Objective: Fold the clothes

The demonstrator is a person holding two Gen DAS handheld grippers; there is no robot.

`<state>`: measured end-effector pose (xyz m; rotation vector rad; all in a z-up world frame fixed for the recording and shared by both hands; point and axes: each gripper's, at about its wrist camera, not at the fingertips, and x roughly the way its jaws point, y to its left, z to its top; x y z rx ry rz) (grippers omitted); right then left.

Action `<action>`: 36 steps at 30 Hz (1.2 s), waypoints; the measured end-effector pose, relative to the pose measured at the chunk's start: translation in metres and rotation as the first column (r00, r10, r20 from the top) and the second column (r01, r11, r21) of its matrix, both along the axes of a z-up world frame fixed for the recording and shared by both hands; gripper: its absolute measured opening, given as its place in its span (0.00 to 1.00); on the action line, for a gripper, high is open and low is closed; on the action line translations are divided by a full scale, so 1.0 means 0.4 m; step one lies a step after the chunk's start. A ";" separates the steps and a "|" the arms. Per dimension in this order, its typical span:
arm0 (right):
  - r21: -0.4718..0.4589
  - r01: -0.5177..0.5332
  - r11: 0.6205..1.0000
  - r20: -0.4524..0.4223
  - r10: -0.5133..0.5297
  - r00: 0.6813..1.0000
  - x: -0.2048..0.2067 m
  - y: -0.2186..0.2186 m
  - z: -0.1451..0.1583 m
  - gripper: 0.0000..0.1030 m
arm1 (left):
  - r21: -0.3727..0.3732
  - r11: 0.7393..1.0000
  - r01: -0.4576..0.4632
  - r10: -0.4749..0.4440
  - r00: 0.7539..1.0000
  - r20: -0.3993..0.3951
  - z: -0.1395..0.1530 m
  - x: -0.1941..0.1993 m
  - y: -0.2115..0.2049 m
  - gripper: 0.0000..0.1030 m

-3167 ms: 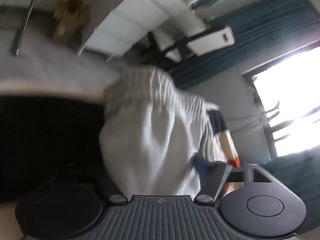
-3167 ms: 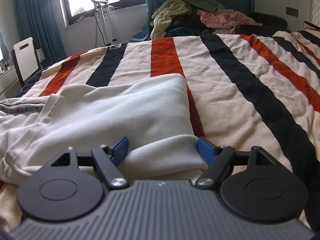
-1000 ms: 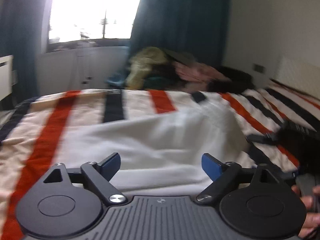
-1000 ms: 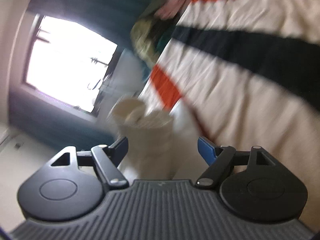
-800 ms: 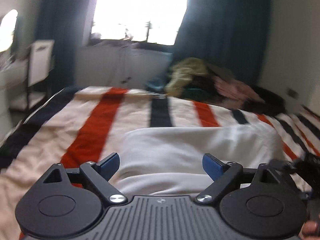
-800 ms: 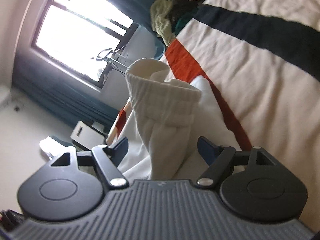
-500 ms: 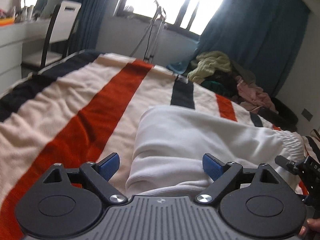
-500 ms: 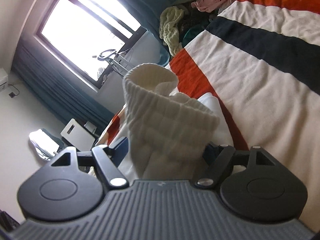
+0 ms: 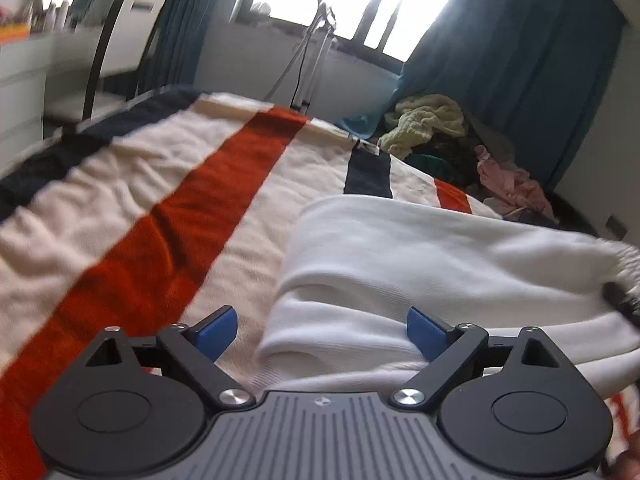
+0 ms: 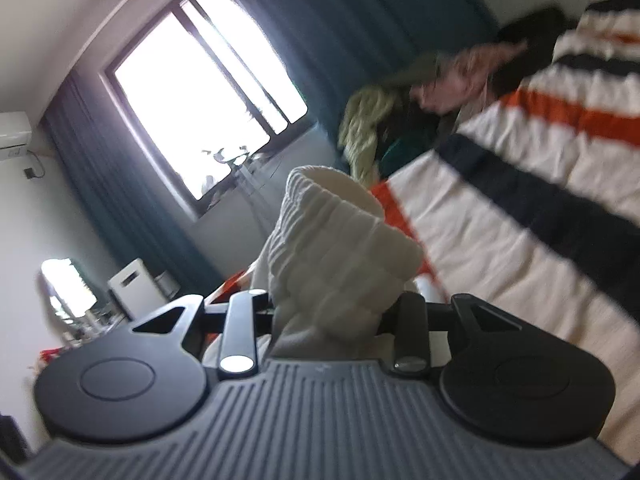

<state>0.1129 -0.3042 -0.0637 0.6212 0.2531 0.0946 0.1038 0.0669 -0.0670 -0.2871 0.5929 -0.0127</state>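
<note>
My right gripper (image 10: 328, 316) just clamped the white ribbed knit garment's (image 9: 440, 264) gathered end, readying another fold; my left gripper (image 9: 322, 330) gapes empty.

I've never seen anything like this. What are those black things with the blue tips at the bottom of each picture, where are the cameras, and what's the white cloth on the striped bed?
No robot here: a person holds a two-finger gripper in each hand, and each carries a wide-angle camera looking forward along its fingers. The black shapes are the grippers themselves.

In the left-hand picture, the left gripper is open, its blue fingertips spread around the edge of a folded white garment. That garment lies on a striped blanket covering the bed.

In the right-hand picture, tilted sideways, the right gripper has closed on the garment's ribbed end and lifts it.

Behind the bed are a pile of clothes, teal curtains and a bright window.
</note>
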 end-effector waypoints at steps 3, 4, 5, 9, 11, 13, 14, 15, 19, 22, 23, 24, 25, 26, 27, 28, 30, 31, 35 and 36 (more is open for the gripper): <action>-0.018 0.079 0.997 -0.078 -0.080 0.994 -0.006 -0.019 -0.039 0.39 | 0.018 1.000 0.018 -0.017 1.000 -0.015 -0.008 0.001 -0.012 0.91; 0.018 0.096 0.995 -0.129 -0.093 0.987 -0.002 -0.035 -0.065 0.44 | 0.027 0.999 0.020 -0.020 1.000 -0.022 -0.012 0.001 -0.015 0.91; 0.032 0.109 0.993 -0.159 -0.103 0.982 0.001 -0.047 -0.079 0.49 | 0.037 0.999 0.021 -0.020 0.999 -0.027 -0.015 0.001 -0.018 0.92; 0.070 0.158 0.985 -0.257 -0.135 0.957 0.007 -0.086 -0.127 0.89 | 0.046 0.999 0.021 -0.020 0.999 -0.030 -0.014 -0.007 -0.020 0.92; 0.158 0.141 0.977 -0.287 -0.091 0.954 0.016 -0.101 -0.151 0.88 | 0.036 0.999 0.016 -0.014 0.999 -0.034 -0.013 -0.009 -0.015 0.92; 0.272 0.125 0.954 -0.328 -0.030 0.944 0.030 -0.122 -0.183 0.87 | 0.007 1.000 0.013 -0.012 0.999 -0.042 -0.015 -0.008 -0.006 0.92; 0.301 0.123 0.946 -0.335 -0.016 0.942 0.030 -0.126 -0.192 0.87 | -0.015 1.000 0.011 -0.011 0.999 -0.050 -0.017 -0.006 0.001 0.92; 0.329 0.122 0.937 -0.341 -0.003 0.940 0.031 -0.130 -0.200 0.86 | -0.040 0.999 0.008 -0.010 0.998 -0.057 -0.019 -0.004 0.008 0.92; 0.351 0.109 0.930 -0.376 0.033 0.926 0.030 -0.118 -0.196 0.86 | -0.124 0.992 -0.015 0.005 0.997 -0.077 -0.030 0.003 0.033 0.92; 0.414 0.021 0.910 -0.354 0.140 0.925 0.039 -0.093 -0.187 0.90 | -0.151 0.988 -0.027 0.014 0.996 -0.087 -0.035 0.005 0.038 0.91; 0.440 -0.017 0.898 -0.337 0.183 0.924 0.044 -0.084 -0.183 0.90 | -0.160 0.987 -0.027 0.012 0.996 -0.090 -0.036 0.007 0.038 0.91; 0.441 -0.027 0.897 -0.312 0.181 0.933 0.040 -0.082 -0.171 0.90 | -0.173 0.985 -0.026 0.010 0.996 -0.092 -0.038 0.008 0.040 0.90; 0.442 -0.036 0.896 -0.287 0.180 0.941 0.037 -0.080 -0.159 0.90 | -0.189 0.982 -0.025 0.007 0.996 -0.093 -0.040 0.009 0.043 0.90; 0.443 -0.046 0.895 -0.262 0.178 0.949 0.033 -0.078 -0.148 0.90 | -0.205 0.978 -0.027 0.007 0.995 -0.097 -0.042 0.010 0.046 0.91; 0.456 -0.053 0.888 -0.242 0.181 0.953 0.033 -0.083 -0.146 0.90 | -0.225 0.974 -0.030 0.007 0.995 -0.104 -0.046 0.013 0.049 0.91; 0.465 -0.052 0.884 -0.238 0.182 0.954 0.034 -0.086 -0.149 0.90 | -0.247 0.969 -0.033 0.005 0.994 -0.112 -0.050 0.015 0.054 0.91; 0.449 -0.022 0.893 -0.300 0.174 0.938 0.043 -0.083 -0.168 0.89 | -0.298 0.954 -0.038 -0.001 0.992 -0.130 -0.061 0.021 0.064 0.91; 0.411 -0.009 0.912 -0.354 0.169 0.920 0.050 -0.074 -0.181 0.87 | -0.321 0.946 -0.040 -0.003 0.991 -0.133 -0.066 0.022 0.068 0.90; 0.290 0.013 0.957 -0.409 0.112 0.906 0.044 -0.035 -0.198 0.81 | -0.388 0.921 -0.042 -0.012 0.991 -0.135 -0.082 0.026 0.080 0.81; 0.283 0.008 0.959 -0.410 0.113 0.905 0.044 -0.029 -0.194 0.83 | -0.399 0.916 -0.040 -0.015 0.991 -0.135 -0.086 0.027 0.081 0.81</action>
